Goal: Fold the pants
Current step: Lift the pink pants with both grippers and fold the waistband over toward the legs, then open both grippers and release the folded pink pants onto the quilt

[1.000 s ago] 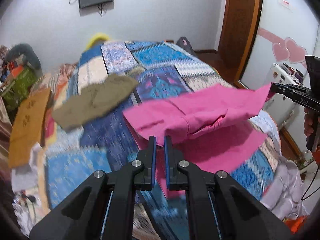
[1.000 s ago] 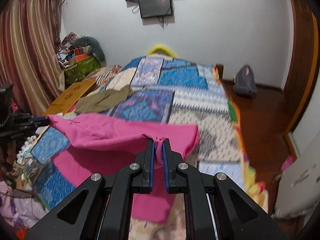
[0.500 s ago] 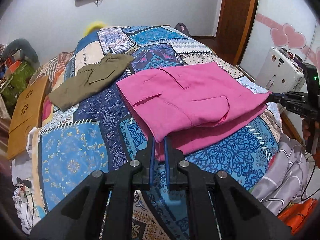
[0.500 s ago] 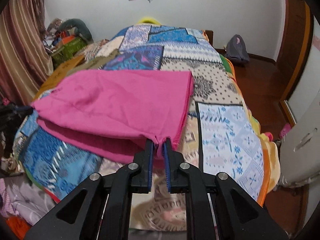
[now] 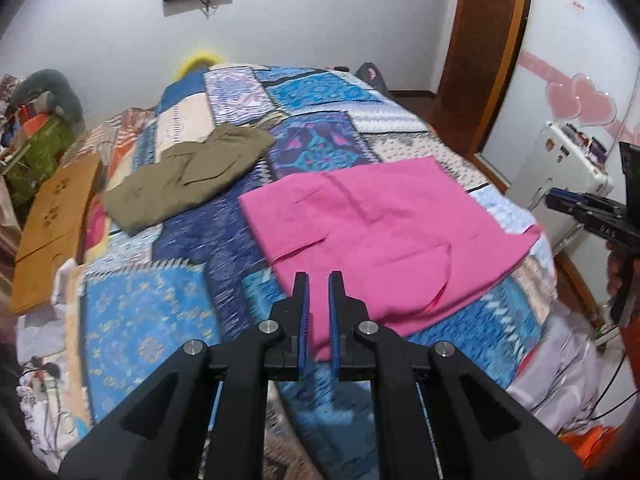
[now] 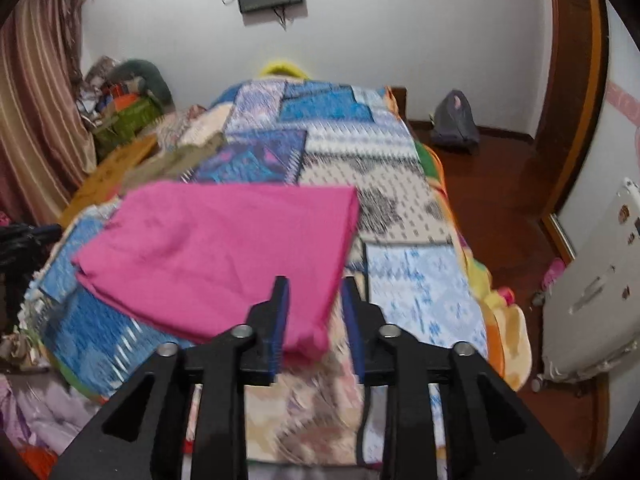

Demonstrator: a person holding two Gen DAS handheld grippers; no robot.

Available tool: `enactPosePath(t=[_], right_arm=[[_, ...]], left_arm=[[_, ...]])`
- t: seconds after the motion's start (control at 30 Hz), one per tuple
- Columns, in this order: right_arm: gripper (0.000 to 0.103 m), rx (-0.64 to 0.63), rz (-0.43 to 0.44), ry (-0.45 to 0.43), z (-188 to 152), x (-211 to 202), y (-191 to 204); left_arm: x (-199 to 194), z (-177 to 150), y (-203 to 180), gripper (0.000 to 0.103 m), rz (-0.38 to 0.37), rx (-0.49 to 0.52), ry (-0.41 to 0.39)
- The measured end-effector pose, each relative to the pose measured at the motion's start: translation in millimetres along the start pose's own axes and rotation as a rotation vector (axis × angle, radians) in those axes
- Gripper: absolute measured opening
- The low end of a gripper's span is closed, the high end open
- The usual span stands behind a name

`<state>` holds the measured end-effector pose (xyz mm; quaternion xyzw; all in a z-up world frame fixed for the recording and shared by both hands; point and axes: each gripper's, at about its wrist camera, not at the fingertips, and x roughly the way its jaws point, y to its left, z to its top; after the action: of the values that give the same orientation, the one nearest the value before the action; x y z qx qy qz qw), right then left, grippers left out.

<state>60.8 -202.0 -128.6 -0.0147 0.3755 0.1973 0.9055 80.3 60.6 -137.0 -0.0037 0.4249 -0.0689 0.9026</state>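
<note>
Pink pants (image 5: 384, 236) folded on quilt (image 5: 152, 320), long axis crosswise; L gripper (image 5: 318, 280) narrow gap, R gripper (image 6: 314, 284) wide — both just short of near edge, empty.

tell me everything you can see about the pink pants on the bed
The pink pants are a plain, bright pink woven-looking cloth, folded into a rough rectangle of several layers, with a pocket slit and seams showing on top. They lie flat on the patchwork bedspread near its foot, apart from the olive pants. The left gripper has a narrow gap between its jaws, the right gripper a wide one; both sit at the near edge, gripping nothing.
</note>
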Motion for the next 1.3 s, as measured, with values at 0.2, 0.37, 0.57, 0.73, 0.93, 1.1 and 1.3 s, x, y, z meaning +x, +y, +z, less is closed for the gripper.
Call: enactPosePath(t=[0.2, 0.37, 0.57, 0.73, 0.93, 1.1, 1.3], right_arm=[[0.031, -0.030, 0.083, 0.077, -7.3, 41.4, 29.2], [0.031, -0.003, 0.112, 0.166, -42.3, 67.4, 29.1], [0.031, 0.032, 0.081, 0.200, -55.1, 58.4, 4.7], [0.031, 0.015, -0.009, 0.211, -50.8, 46.5, -13.5], [0.031, 0.006, -0.052, 0.134, -19.1, 35.2, -29.2], [0.031, -0.008, -0.048, 0.075, 15.8, 48.8, -28.9], [0.038, -0.021, -0.036, 0.063, 48.3, 86.0, -29.6]], left_arm=[[32.5, -7.8, -18.9, 0.007, -0.057, 0.010, 0.073], [45.0, -28.4, -22.9, 0.015, -0.023, 0.017, 0.087], [35.8, -38.8, -14.9, 0.031, -0.003, 0.026, 0.072], [18.4, -34.9, 2.4, 0.032, 0.061, 0.004, 0.071], [5.2, -7.8, 36.8, 0.032, 0.122, -0.074, 0.015], [25.0, 27.0, 51.4, 0.033, 0.159, -0.095, -0.014], [65.3, 58.0, 68.6, 0.033, 0.150, -0.143, -0.010]])
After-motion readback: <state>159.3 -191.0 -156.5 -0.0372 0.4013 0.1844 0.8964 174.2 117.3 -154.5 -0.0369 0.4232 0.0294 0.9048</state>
